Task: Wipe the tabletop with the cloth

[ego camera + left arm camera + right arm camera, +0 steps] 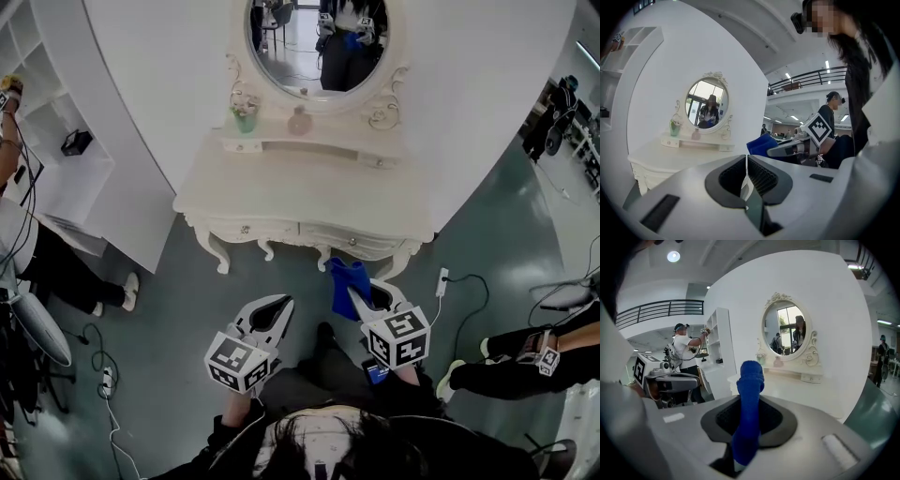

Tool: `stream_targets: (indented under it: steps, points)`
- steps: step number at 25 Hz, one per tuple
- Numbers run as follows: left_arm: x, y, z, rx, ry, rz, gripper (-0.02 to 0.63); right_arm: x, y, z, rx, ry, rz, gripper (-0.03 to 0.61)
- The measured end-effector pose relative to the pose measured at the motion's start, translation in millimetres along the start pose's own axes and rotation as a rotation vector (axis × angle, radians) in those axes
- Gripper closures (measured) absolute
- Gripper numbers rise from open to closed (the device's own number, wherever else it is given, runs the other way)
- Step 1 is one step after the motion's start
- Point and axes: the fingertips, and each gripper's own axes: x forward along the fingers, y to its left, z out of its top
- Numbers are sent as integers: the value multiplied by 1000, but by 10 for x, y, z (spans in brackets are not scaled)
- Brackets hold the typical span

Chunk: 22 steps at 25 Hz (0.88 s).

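Observation:
A blue cloth [347,285] hangs from my right gripper [359,298], which is shut on it, a little short of the front edge of the white dressing table [309,192]. In the right gripper view the cloth [747,413] stands up bunched between the jaws. My left gripper [284,302] is level with it to the left, jaws shut with nothing between them [746,165]. The left gripper view shows the cloth [761,145] and the right gripper off to the right. The tabletop [797,387] lies ahead of both.
An oval mirror [317,42] backs the table, with a small green vase [245,116] and a pink bottle [299,121] on its shelf. White shelving [56,141] stands left. Cables and a power strip [442,277] lie on the floor; people's legs [75,281] are at both sides.

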Motion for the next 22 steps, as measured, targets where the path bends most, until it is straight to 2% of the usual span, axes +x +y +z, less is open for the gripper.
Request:
stream_targets:
  steps: [4,14,22]
  points:
    - [65,126,37,3,0,-9,613,114,-95,69,3,0,-14,499]
    - [340,593,47,11,43,27,612,748,-348,227,24,2,28,499]
    - [820,996,239,18,50,46,612,1322,-806,531,14,0,53,499]
